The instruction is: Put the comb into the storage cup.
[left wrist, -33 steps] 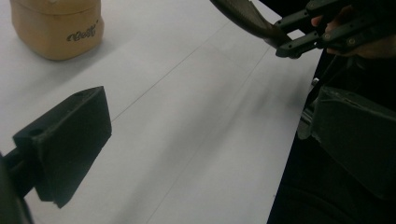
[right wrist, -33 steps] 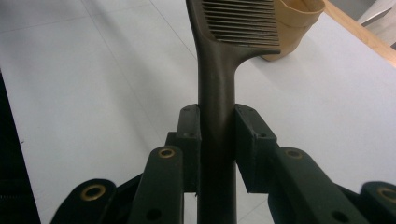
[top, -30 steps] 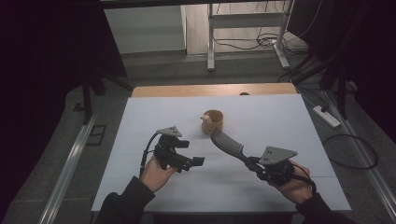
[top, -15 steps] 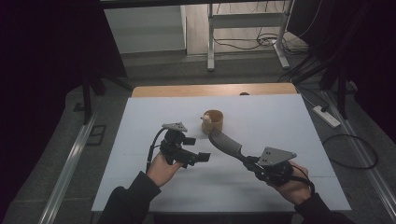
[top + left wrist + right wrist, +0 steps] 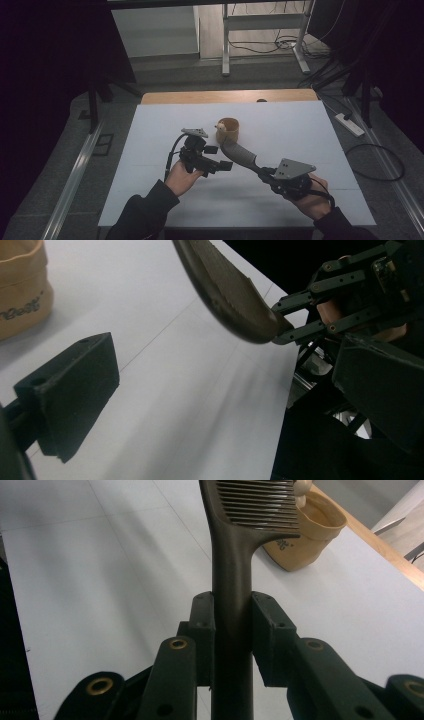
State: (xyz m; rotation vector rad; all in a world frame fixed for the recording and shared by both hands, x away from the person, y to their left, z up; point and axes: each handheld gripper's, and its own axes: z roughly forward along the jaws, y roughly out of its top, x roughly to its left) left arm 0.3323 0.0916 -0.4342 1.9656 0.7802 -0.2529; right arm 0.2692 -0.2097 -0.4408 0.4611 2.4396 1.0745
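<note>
- Clamped by its handle: a dark, wide-toothed comb [image 5: 240, 154], raised off the white table top [image 5: 310, 130] and slanted up and away toward the tan pouch [image 5: 229, 131].
- Looked like one moulded piece in matt brown-grey, with a thick rounded handle that widened into a curved back and an even row of coarse teeth [image 5: 260, 505]; seemed rigid and easy to hold firm.
- Reached with its toothed end to just beside the pouch's rim, seemingly over its near edge; could not tell from above whether touching.
- Pressed on both sides of the handle [image 5: 232, 580] by the pads of the right gripper [image 5: 264, 172], narrow and tight, with no slack visible in the right gripper view.
- Kept in the same spot as a second earlier, comb and right gripper alike.
- Shifted instead: the left gripper [image 5: 218, 157], carried across the table toward the comb since the earlier frames and now close to its mid-length.
- Stood wide open, nothing between the pads, with the comb's back [image 5: 225, 290] ahead in the left gripper view.
- Read as an approach for a second grip or a hand-over, not yet made.
- Stood upright and open-mouthed toward the table's far side: the soft tan pouch [image 5: 305, 535], with a small pale object [image 5: 218, 127] at its rim, too small to identify.
</note>
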